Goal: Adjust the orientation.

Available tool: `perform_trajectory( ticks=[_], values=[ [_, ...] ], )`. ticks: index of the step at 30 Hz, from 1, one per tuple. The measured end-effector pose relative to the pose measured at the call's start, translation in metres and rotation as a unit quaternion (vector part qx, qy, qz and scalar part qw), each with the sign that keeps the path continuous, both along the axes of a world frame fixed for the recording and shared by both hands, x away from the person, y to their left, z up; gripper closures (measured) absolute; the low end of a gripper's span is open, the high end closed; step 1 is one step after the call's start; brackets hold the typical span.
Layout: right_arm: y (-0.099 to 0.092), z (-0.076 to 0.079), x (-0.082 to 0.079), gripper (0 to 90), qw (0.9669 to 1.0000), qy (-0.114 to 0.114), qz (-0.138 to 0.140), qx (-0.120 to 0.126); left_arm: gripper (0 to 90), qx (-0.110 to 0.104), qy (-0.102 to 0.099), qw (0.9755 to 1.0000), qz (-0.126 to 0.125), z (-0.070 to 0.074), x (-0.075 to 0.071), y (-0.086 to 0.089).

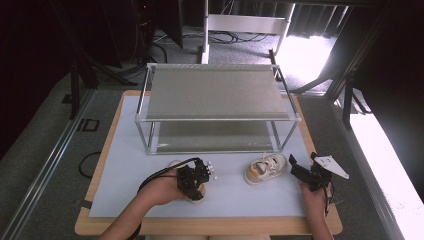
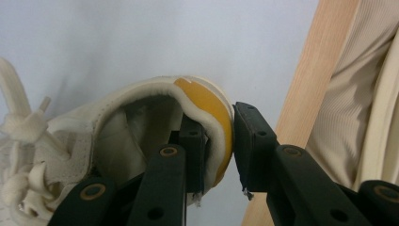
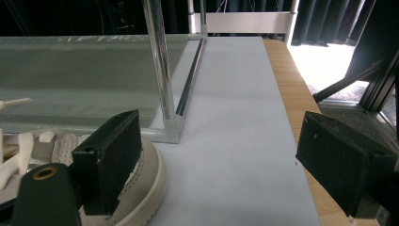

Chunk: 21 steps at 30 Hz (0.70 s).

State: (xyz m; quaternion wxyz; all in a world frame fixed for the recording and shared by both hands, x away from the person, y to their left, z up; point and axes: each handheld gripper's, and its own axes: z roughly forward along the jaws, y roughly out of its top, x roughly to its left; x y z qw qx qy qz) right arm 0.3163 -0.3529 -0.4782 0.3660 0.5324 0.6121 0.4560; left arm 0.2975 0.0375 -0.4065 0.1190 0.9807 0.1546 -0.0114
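Gripping left shoe (image 2: 141, 117) heel with left tool (image 2: 219, 141); right tool (image 3: 216, 165) wide, beside right shoe (image 1: 265, 168).

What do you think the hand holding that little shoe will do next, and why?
Probably lift it toward the rack. The left gripper already has its jaws closed on the heel of the left shoe, one jaw inside and one outside, while the shoe seems to rest on the white mat, and the two-shelf rack stands just ahead.
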Motion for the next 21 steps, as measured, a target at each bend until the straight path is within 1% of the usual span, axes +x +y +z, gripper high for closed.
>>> perform_trajectory(
  ticks=[2, 3, 5, 6, 7, 8, 9, 11, 12, 13, 14, 15, 16, 17, 18, 19, 20, 21],
  values=[
    [0.000, 0.000, 0.000, 14.1, 1.0000, 0.000, 0.000, -0.001, 74.2, -0.002, 0.004, 0.9999, -0.014, 0.003, 0.001, 0.000],
    [0.000, 0.000, 0.000, 14.1, 1.0000, 0.000, 0.000, -0.001, 74.5, -0.006, 0.014, 0.9998, -0.014, 0.004, 0.002, 0.000],
    [0.000, 0.000, 0.000, 14.1, 1.0000, 0.001, 0.000, -0.001, 74.4, -0.007, 0.018, 0.9996, -0.023, 0.008, 0.004, -0.004],
    [0.000, 0.000, 0.000, 14.1, 1.0000, 0.000, 0.000, -0.001, 74.5, -0.002, 0.016, 0.9994, -0.032, 0.010, 0.005, -0.006],
    [0.000, 0.000, 0.000, 14.1, 1.0000, 0.000, 0.000, -0.001, 74.6, -0.002, 0.016, 0.9994, -0.032, 0.010, 0.005, -0.006],
    [0.000, 0.000, 0.000, 14.1, 1.0000, 0.000, 0.000, -0.001, 74.6, 0.007, 0.007, 0.9990, -0.044, 0.013, 0.006, -0.013],
    [0.000, 0.000, 0.000, 14.1, 1.0000, 0.000, -0.001, 0.000, 74.8, 0.010, 0.003, 0.9984, -0.056, 0.014, 0.006, -0.016],
    [0.000, 0.000, 0.000, 14.1, 1.0000, -0.001, -0.001, 0.001, 74.8, 0.010, -0.003, 0.9968, -0.079, 0.017, 0.005, -0.022],
    [0.000, 0.000, 0.000, 14.1, 1.0000, -0.001, -0.001, 0.001, 74.8, 0.007, -0.007, 0.9944, -0.105, 0.018, 0.005, -0.023],
    [0.000, 0.000, 0.000, 14.1, 1.0000, -0.001, -0.001, 0.002, 74.7, 0.001, -0.007, 0.9922, -0.124, 0.019, 0.005, -0.025],
    [0.000, 0.000, 0.000, 14.1, 1.0000, -0.001, -0.001, 0.002, 74.7, -0.004, -0.009, 0.9893, -0.145, 0.019, 0.004, -0.026],
    [0.000, 0.000, 0.000, 14.1, 1.0000, -0.002, -0.002, 0.003, 74.6, -0.008, -0.010, 0.9862, -0.165, 0.019, 0.004, -0.027],
    [0.000, 0.000, -0.001, 14.1, 1.0000, -0.002, -0.002, 0.003, 74.6, -0.008, -0.011, 0.9839, -0.178, 0.020, 0.003, -0.028],
    [0.000, 0.000, -0.001, 14.1, 1.0000, -0.002, -0.002, 0.004, 74.5, -0.006, -0.014, 0.9822, -0.187, 0.020, 0.003, -0.028],
    [-0.001, 0.000, -0.001, 14.1, 1.0000, -0.002, -0.003, 0.004, 74.4, -0.005, -0.019, 0.9812, -0.192, 0.019, 0.003, -0.030],
    [-0.001, 0.000, -0.001, 14.1, 1.0000, -0.003, -0.003, 0.005, 74.6, -0.001, -0.021, 0.9790, -0.203, 0.018, 0.002, -0.031],
    [-0.001, 0.000, -0.001, 14.1, 1.0000, -0.003, -0.003, 0.005, 74.6, -0.001, -0.023, 0.9781, -0.207, 0.017, 0.002, -0.031],
    [-0.001, 0.000, -0.001, 14.1, 1.0000, -0.003, -0.003, 0.005, 74.5, 0.001, -0.019, 0.9778, -0.209, 0.017, 0.003, -0.031]
  ],
)
